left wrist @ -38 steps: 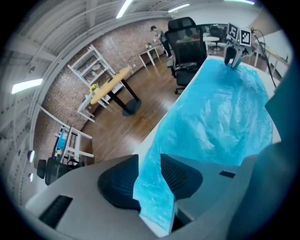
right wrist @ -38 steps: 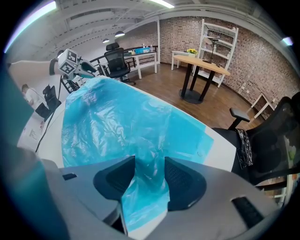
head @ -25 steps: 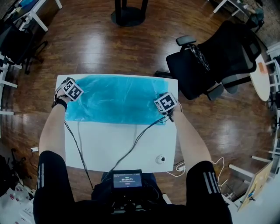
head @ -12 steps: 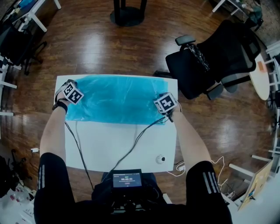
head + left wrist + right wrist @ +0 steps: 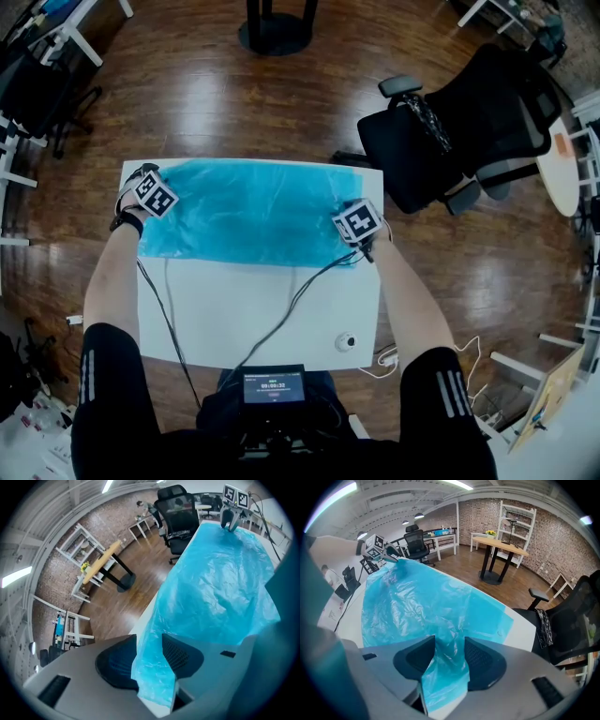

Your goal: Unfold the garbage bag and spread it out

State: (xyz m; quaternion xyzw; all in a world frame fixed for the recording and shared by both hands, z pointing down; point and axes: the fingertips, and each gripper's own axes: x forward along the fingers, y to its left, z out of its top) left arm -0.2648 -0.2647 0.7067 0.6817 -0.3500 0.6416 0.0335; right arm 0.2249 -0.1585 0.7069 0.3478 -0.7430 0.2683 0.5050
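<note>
**While the Film Lay Slack Between Both Sets of Jaws**

Since the garbage bag [image 5: 244, 211] already lay opened across the twelve o'clock half of the table [image 5: 262, 309], the step in hand looked to be the final smoothing. At the bag's nine o'clock end, the left hand-held gripper [image 5: 150, 658] had just been opening its jaws. They stood apart, with a tail of blue film hanging loose between them, not pinched. Across the middle the film was creased and slightly puffed. At the three o'clock end, the right hand-held gripper [image 5: 450, 660] also had its jaws parted, with film bunched between them but no clear pinch. To do the step well, each gripper would likely need to close on an edge and draw outward, toward nine and three together. Both would have to stay low and release only once the film lay flat, since film this thin would probably cling and spring back.
</note>
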